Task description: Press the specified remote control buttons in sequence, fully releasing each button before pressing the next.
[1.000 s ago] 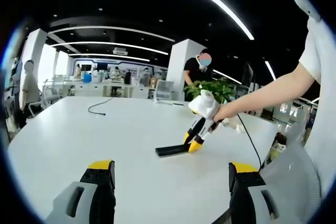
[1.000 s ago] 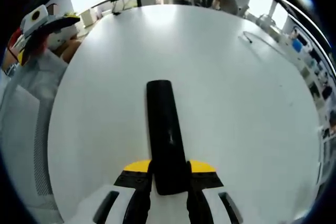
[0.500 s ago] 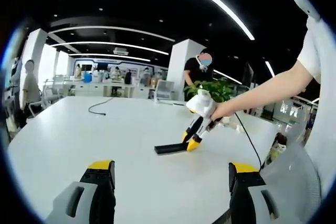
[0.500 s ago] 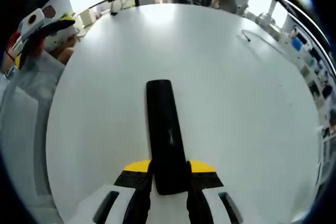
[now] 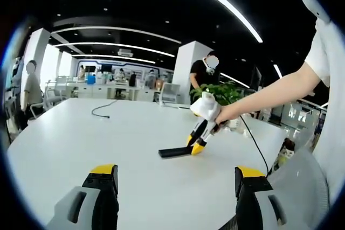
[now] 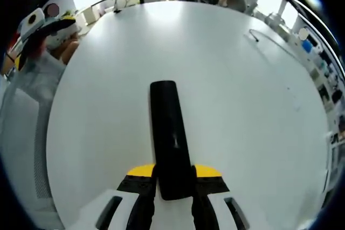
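The right gripper (image 6: 174,179) clamps a slim, glossy black remote (image 6: 170,136), seemingly button-side down, on the smooth white table (image 6: 242,106); the left gripper (image 5: 175,187) gapes wide.

1. A wide white table (image 5: 81,138) spreads out ahead of the left gripper's camera.
2. Far ahead stands a white pillar (image 5: 186,71), with a leafy green plant (image 5: 229,91) just right of it.
3. Long curved light strips (image 5: 215,1) cross the dark ceiling overhead.
4. A black cable (image 5: 102,109) lies on the table's far left part.
5. Desks and chairs (image 5: 116,91) line the far side.
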`<act>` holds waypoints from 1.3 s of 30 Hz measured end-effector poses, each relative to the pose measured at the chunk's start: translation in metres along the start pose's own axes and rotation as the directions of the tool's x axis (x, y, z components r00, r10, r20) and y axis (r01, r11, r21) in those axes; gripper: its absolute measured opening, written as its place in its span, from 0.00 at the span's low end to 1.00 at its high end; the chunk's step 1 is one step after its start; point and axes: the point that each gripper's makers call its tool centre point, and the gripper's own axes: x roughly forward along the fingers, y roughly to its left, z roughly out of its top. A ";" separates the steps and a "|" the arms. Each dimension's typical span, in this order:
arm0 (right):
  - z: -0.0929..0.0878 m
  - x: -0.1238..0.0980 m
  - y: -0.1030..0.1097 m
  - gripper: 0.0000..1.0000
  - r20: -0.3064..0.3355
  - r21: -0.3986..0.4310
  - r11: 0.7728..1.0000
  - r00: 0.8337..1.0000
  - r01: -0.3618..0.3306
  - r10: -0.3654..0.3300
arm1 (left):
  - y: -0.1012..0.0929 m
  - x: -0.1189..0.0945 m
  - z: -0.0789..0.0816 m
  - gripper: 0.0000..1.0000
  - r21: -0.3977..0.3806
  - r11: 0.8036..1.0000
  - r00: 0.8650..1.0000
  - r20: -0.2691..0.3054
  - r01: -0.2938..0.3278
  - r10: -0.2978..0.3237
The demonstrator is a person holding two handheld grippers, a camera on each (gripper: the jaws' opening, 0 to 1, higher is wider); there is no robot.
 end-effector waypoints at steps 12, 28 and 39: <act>0.001 0.000 -0.006 0.23 0.010 -0.008 1.000 1.000 -0.003 0.003 | 0.000 0.000 -0.001 0.93 0.000 1.000 1.000 -0.005 -0.002 0.002; 0.000 -0.001 -0.007 0.25 0.084 0.077 0.996 0.995 0.042 -0.048 | 0.003 -0.001 -0.001 0.93 -0.007 1.000 1.000 -0.005 -0.011 0.011; 0.013 -0.003 0.006 0.56 0.356 0.361 0.932 0.918 0.035 -0.173 | 0.003 0.000 -0.002 0.93 -0.013 1.000 1.000 -0.009 -0.013 0.013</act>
